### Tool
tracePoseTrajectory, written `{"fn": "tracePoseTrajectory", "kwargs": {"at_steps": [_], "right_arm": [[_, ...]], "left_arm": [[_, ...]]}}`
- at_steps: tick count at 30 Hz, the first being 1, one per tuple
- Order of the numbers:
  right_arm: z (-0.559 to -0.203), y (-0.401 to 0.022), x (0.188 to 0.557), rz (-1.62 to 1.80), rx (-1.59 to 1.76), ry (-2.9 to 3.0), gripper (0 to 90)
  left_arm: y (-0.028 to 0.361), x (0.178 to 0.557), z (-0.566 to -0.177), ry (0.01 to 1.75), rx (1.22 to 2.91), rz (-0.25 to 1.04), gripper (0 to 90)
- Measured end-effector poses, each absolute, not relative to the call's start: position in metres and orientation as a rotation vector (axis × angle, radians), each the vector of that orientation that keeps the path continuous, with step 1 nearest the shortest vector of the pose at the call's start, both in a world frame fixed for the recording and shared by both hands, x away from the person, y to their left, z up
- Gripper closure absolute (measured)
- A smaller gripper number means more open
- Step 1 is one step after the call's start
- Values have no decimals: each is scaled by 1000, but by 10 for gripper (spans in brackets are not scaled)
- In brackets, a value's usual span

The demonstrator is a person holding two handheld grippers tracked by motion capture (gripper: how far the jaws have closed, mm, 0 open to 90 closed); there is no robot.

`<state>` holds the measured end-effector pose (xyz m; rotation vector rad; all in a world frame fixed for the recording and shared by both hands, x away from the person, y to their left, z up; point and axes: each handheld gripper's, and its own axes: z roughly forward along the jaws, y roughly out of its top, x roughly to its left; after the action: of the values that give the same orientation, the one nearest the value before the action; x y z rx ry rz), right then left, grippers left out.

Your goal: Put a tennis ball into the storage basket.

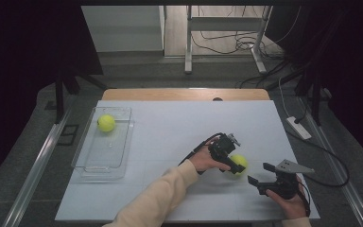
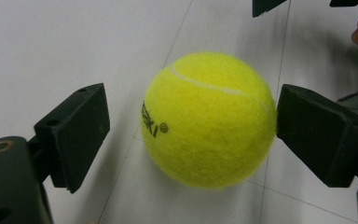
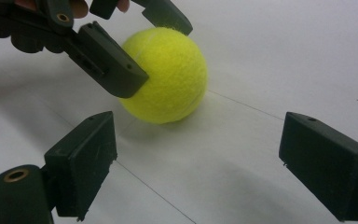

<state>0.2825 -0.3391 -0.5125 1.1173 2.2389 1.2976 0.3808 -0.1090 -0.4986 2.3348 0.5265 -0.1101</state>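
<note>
At the left of the white surface (image 1: 179,127) sits a clear plastic tray (image 1: 90,164) with one tennis ball (image 1: 106,123) lying in its far end. Well to the right of it, near the person's edge, a second tennis ball (image 1: 240,162) rests on the surface, and the left tongs (image 1: 234,166) reach around it. In the left gripper view this yellow ball (image 2: 209,119) lies between the two black jaws: the right jaw seems to touch its side, while a clear gap remains between the left jaw and the felt, so the ball is not yet clamped. Just right of the ball, the right tongs (image 1: 259,174) are held low over the surface with jaws spread wide and nothing between them, pointing toward the ball (image 3: 168,74) from close by.
</note>
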Motion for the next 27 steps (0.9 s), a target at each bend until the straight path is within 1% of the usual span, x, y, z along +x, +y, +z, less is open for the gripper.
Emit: {"fn": "tracePoseTrajectory", "kwargs": {"at_steps": [4, 6, 7, 8, 17, 27], "right_arm": [[-513, -339, 282, 1306, 1116, 2242, 113], [-513, -340, 282, 1306, 1115, 2243, 113], [-513, -339, 282, 1306, 1115, 2244, 113], [-513, -339, 282, 1305, 1113, 2243, 114], [-512, -339, 281, 1308, 1110, 2236, 114], [-511, -340, 281, 1305, 1107, 2230, 116]], "left_arm": [[-111, 381, -500, 514, 2330, -130, 165], [-111, 380, -501, 510, 2328, -137, 220], [-111, 379, -501, 504, 2327, -144, 220], [-111, 379, -501, 502, 2326, -145, 265], [-110, 378, -498, 500, 2342, -125, 279], [-95, 380, -487, 505, 2315, -83, 281]]}}
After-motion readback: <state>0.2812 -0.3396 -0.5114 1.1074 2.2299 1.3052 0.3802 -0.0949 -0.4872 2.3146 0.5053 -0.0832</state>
